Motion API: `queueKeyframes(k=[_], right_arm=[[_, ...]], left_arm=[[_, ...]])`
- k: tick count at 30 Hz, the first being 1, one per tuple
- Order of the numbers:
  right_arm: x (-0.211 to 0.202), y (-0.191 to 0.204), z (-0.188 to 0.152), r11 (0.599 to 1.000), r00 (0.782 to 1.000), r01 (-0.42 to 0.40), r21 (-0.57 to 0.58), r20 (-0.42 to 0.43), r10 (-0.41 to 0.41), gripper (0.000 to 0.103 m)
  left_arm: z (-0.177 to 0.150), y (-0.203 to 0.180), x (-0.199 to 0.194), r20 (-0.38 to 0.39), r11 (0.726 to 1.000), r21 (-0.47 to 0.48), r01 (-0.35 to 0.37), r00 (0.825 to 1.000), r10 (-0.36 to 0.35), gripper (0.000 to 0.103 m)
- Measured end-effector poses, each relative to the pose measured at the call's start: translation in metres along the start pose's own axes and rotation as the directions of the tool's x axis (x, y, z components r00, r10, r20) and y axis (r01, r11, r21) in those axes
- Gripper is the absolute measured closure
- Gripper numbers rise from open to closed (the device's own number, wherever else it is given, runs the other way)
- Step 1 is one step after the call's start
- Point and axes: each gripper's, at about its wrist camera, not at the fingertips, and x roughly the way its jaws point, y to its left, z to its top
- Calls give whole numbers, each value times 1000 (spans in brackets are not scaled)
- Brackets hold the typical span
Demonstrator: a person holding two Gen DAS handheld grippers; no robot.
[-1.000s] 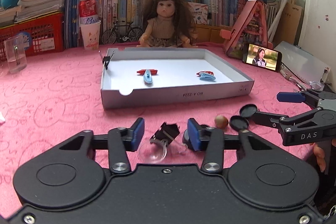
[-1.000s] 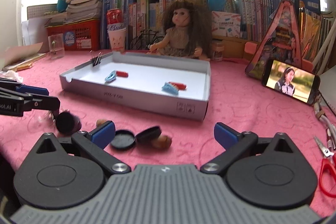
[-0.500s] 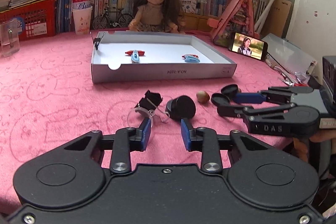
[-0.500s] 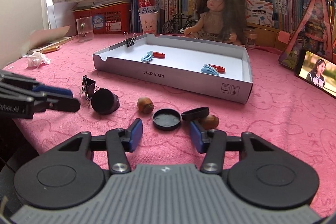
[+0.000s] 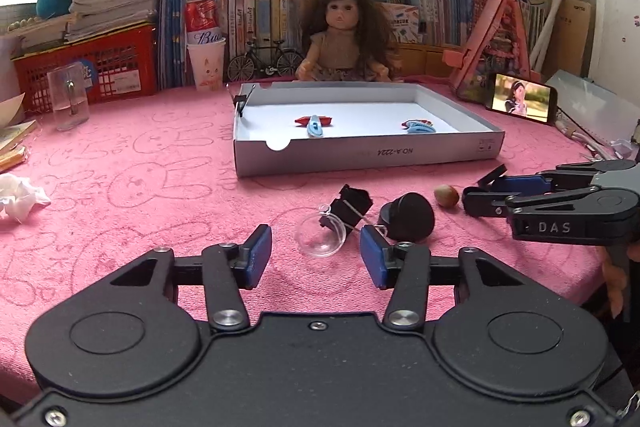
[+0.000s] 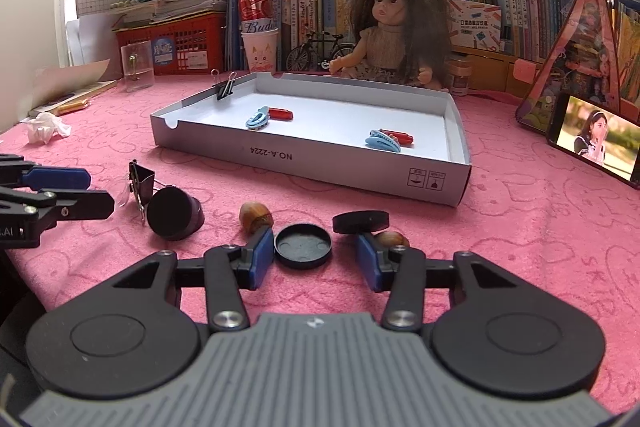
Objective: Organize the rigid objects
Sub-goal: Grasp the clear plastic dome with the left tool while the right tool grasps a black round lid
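Observation:
A shallow white box tray (image 5: 360,157) (image 6: 320,165) lies on the pink cloth with two blue hair clips and two red pieces inside. In front of it lie a black binder clip (image 5: 352,205), a clear dome (image 5: 320,238), a black round cap (image 5: 408,217) and a nut (image 5: 446,195). My left gripper (image 5: 316,258) is opening; the dome sits just ahead between its tips, untouched. My right gripper (image 6: 314,259) is opening too, its pads either side of a flat black lid (image 6: 303,245) without pressing it. A second lid (image 6: 360,222) leans on a nut (image 6: 394,239).
A doll (image 5: 344,35), a toy bicycle, a cup with a can, a red basket and rows of books stand behind the tray. A clear cup (image 5: 68,101) is at the left, a phone (image 5: 520,101) at the right. Crumpled tissue (image 5: 18,197) lies near the left edge.
The left jaws narrowed near the clip and dome, then widened again. The right jaws came in from fully wide to either side of the flat lid, then eased apart slightly.

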Motion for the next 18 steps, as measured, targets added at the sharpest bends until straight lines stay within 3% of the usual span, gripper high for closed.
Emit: queueKeyframes(k=[5,9,10,12,15,18], right_arm=[[0,2,-1,1000,1000,-9,1,5,9,43],[1,3,-2,1000,1000,-8,0,10,8,43],[1,3,-2,1000,1000,-5,0,11,5,49],[0,6,-1,1000,1000,2,-10,12,-2,66],[-6,10,-1,1000,1000,-17,-19,23,18,67],[-9,10,1,1000,999,-10,-10,33,11,67]], left_arm=[[1,7,15,-21,997,-80,-1,1000,-1,56],[2,4,21,-13,997,-73,-13,1000,13,59],[3,4,22,-16,998,-68,-15,1000,14,73],[4,0,22,-29,998,-48,-27,999,26,77],[7,-1,19,-29,998,-65,-4,1000,2,77],[11,1,18,-21,997,-79,-23,1000,21,77]])
